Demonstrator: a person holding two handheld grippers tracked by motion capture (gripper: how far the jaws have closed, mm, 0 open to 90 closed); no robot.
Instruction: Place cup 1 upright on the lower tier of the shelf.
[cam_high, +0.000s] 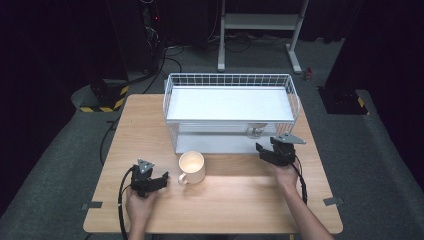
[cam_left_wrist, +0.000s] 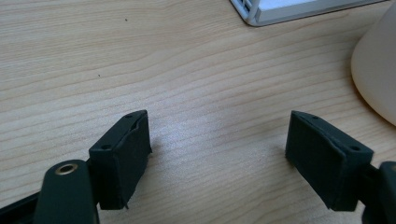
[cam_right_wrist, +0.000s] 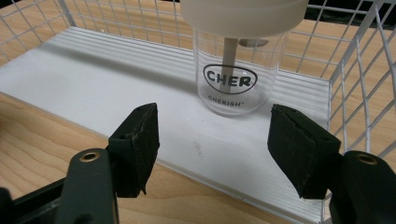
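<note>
Both grippers' jaws gape empty: left gripper (cam_left_wrist: 219, 149) beside mug (cam_high: 192, 167), right gripper (cam_right_wrist: 215, 149) facing the shelved glass bottle (cam_right_wrist: 236, 70).

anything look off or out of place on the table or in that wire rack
Nothing stands out. The clear glass stands upright on the wire rack's lower shelf, the cream mug sits upright on the table, and nothing looks spilled or damaged.

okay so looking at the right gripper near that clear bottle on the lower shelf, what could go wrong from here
1. The clear bottle stands upright on the lower shelf beyond the open right gripper; a jaw that bumps it could tip it over.
2. The upper shelf and the wire side sit close around it, so the gripper may snag on the wire.
3. The cream mug stands near the left gripper; a sideways move might knock it.
</note>
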